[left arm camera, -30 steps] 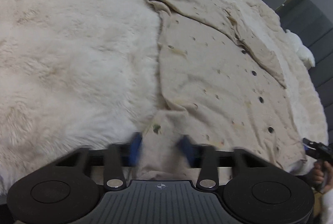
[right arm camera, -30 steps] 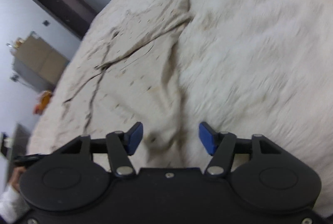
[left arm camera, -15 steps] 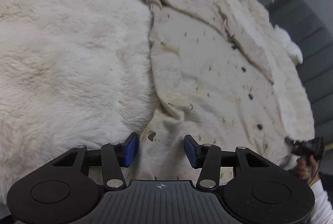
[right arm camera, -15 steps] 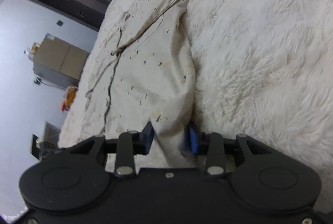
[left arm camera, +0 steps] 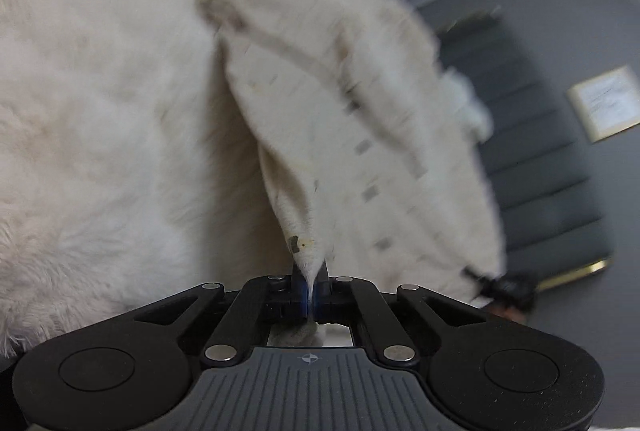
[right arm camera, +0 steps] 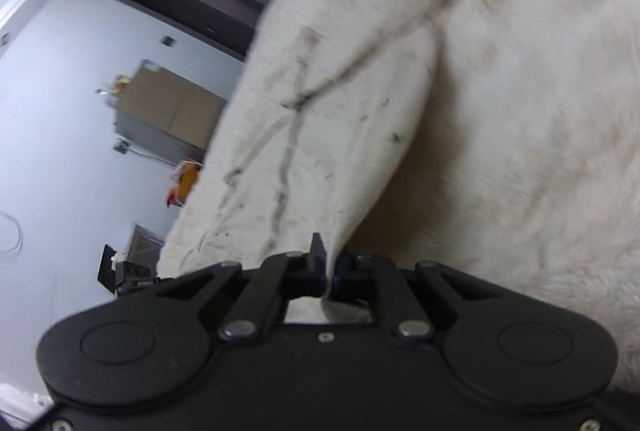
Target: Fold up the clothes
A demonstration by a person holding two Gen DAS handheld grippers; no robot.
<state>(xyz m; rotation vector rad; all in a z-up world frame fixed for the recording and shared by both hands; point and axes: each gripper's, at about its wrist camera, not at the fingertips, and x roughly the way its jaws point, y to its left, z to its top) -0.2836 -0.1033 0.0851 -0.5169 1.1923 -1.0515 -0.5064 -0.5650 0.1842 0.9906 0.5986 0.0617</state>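
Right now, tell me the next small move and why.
Probably carry both pinched corners forward over the garment. The left hand-held gripper and right hand-held gripper are each shut on its near hem, lifted off the fluffy blanket.

Cream garment (left arm camera: 360,135) with small dark flecks, seemingly blurred, on a white fluffy blanket (left arm camera: 100,151).

Matte black left gripper (left arm camera: 311,297) and right gripper (right arm camera: 329,281), each with blue-faced pads, silver pivot screws, twin round discs, a ribbed grey plate carrying a small crosshair mark on the left one.
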